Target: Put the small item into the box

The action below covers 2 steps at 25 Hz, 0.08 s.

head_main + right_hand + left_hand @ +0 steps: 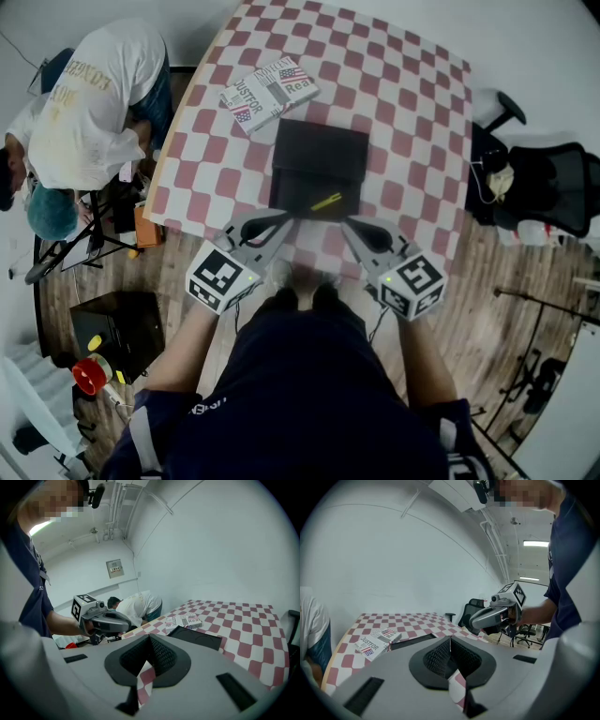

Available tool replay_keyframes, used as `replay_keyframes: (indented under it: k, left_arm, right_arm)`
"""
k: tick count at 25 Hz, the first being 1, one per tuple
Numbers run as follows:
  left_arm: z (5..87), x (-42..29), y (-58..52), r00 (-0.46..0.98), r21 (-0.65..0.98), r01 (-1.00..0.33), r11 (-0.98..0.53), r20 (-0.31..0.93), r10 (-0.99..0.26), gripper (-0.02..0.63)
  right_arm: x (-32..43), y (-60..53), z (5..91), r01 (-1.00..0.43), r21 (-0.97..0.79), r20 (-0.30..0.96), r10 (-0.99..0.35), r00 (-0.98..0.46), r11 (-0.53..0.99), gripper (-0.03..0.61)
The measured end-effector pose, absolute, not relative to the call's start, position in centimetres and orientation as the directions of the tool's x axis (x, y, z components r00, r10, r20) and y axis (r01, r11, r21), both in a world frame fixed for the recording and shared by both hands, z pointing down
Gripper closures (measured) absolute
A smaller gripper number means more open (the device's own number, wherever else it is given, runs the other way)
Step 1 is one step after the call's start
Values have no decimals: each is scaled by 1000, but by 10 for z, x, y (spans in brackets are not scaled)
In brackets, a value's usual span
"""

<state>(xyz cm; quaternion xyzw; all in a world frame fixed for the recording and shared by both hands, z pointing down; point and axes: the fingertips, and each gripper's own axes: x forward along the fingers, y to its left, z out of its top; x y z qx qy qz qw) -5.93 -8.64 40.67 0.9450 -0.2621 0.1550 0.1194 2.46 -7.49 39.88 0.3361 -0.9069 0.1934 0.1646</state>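
- Your left gripper point(284, 219) and right gripper point(350, 224) are both clenched shut on nothing, with their tips over the near edge of the checked table point(412, 112).
- The small yellow stick point(326, 202) lies just ahead between them, slightly nearer your right. Its long axis slants near-left to far-right.
- It is thin and bright, and already rests on the near half of the black box point(319, 150).

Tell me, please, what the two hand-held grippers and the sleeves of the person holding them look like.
The left gripper and the right gripper are grey bodies tapering to a claw lined with black textured pads. Each carries a white cube with black square markers; the right one shows a green light. The person's dark navy short sleeves have a pale band.
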Motion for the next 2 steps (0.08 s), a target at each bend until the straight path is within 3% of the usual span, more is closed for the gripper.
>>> replay_keyframes:
  k: [2]
  left_arm:
    - [407,-58,-87,814,142,-533,-834,357,-459,580]
  right_arm:
    - [26,-75,399,-673,-240,430,-545,-720,700,561]
